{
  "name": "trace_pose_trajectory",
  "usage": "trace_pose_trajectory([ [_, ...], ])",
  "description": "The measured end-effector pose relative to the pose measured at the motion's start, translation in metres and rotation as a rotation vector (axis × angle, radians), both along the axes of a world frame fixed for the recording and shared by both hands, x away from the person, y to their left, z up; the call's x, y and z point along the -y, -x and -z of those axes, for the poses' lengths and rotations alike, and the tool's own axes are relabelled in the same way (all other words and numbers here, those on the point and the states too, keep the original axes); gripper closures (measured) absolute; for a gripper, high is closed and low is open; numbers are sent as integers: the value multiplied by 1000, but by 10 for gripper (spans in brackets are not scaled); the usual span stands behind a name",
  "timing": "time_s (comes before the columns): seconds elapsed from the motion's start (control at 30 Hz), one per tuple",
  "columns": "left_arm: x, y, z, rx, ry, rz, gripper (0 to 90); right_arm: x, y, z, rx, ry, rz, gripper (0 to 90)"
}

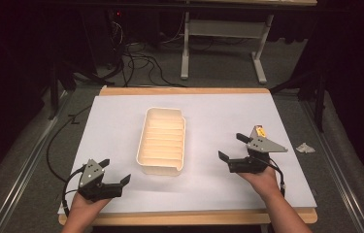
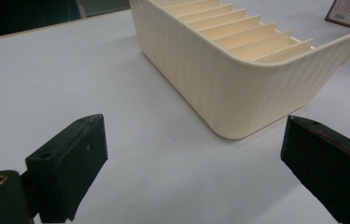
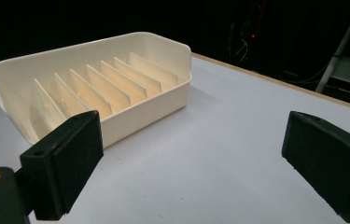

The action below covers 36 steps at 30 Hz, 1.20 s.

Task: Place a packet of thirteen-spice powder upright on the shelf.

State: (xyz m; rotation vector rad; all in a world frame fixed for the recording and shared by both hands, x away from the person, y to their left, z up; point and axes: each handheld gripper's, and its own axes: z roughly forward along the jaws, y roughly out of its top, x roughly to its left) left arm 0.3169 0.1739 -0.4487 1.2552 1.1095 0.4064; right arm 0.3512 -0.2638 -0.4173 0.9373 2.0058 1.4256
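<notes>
A white sheet covers the desk (image 1: 121, 121), which has a wooden edge showing at its near and far sides. Near the middle of it sits a cream plastic tray (image 1: 164, 141), long and rounded at the corners, with finely ribbed outer walls and a row of thin upright dividers that split its inside into narrow slots. It lies lengthwise away from the person, and the slots hold nothing.

The left hand-held gripper (image 1: 117, 170) is held low near the front left corner of the desk, its jaws spread wide and holding nothing; it points toward the tray's near corner, which shows between its jaws in the left gripper view. The right hand-held gripper (image 1: 232, 145) is held to the right of the tray, near it but apart, jaws also spread wide around nothing, angled toward the tray's side wall. A small crumpled white scrap (image 1: 305, 147) lies off the desk at the right.
</notes>
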Motion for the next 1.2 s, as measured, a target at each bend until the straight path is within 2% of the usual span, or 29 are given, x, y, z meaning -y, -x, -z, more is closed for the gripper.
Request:
trace_pose_trajectory([
  [0.6, 2, 0, 2, -6, -12, 8, 79, 5, -2, 0, 8, -17, -1, 65],
  [0.93, 2, 0, 3, -9, -22, 14, 79, 15, -3, -4, 13, -25, 30, 84],
  [1.0, 2, 0, 2, -7, -23, 13, 79, 21, -3, -7, 22, -5, 45, 94],
  [1.2, 3, 0, 2, -6, -23, 14, 79, 32, -3, -12, 34, -5, 81, 102],
])
